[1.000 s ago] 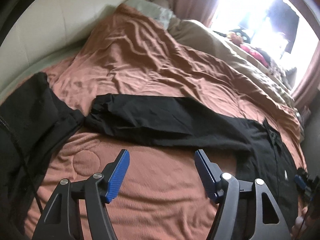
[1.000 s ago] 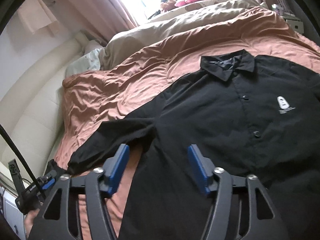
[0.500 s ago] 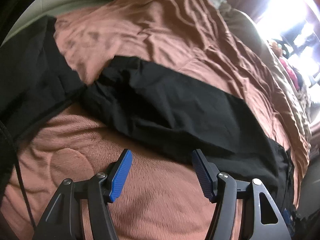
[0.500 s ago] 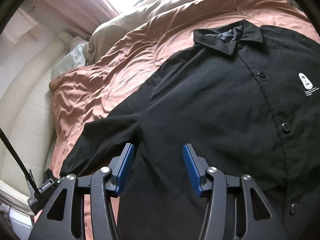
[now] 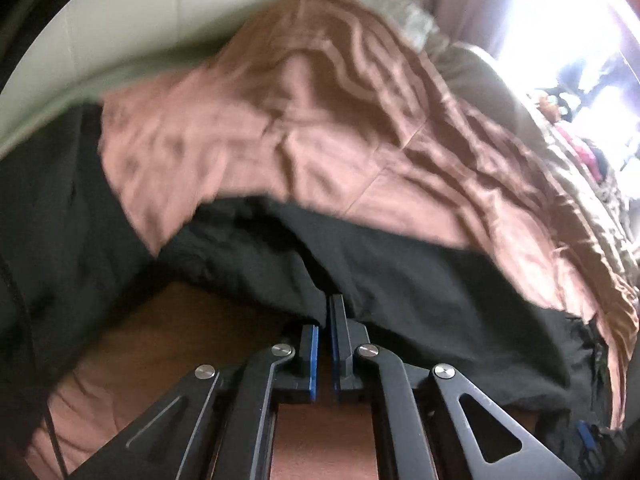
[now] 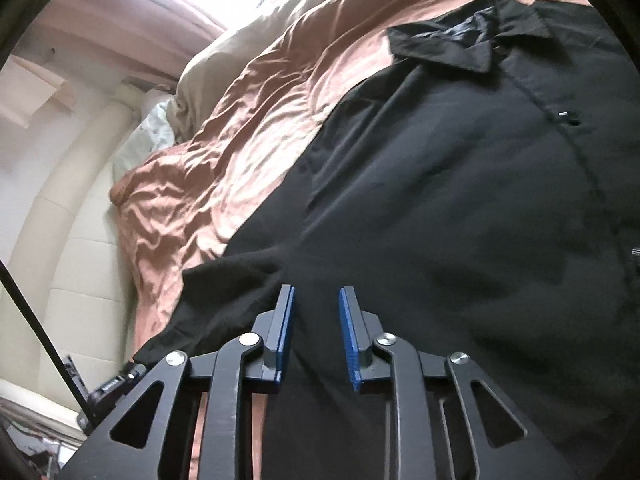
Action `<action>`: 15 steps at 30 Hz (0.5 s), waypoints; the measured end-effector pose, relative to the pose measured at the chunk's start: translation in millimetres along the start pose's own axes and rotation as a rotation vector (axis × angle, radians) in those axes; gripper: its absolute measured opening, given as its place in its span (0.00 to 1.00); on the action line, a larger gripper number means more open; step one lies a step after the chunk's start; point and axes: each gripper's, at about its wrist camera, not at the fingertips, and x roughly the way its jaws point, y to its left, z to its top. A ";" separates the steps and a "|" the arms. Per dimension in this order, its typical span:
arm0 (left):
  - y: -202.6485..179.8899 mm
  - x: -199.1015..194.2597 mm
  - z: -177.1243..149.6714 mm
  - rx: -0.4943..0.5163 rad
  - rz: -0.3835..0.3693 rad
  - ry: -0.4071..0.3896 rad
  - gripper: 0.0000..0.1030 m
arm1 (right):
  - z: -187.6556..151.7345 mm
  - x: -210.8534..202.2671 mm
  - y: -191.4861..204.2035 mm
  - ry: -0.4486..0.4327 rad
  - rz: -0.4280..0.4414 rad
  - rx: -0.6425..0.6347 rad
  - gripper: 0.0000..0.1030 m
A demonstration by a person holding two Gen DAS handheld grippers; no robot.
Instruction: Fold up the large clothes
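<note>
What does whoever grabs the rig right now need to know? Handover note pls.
Left gripper: shut, pinching the lower edge of the shirt's sleeve.
Right gripper: open, jaws partly closed, low over the shirt body near the underarm; no grip visible.
Black shirt: spread face up on the pink-brown bedspread, collar at the far end, sleeve stretched out sideways.
Done: sleeve gripped. No fold made yet.
Left: probably close the right gripper on the side of the shirt, bring the sleeve in over the body, then fold the rest.
</note>
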 end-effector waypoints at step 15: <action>-112.4 -111.2 59.6 0.187 -0.226 -0.207 0.02 | 23.3 63.5 -25.7 0.136 0.095 0.098 0.06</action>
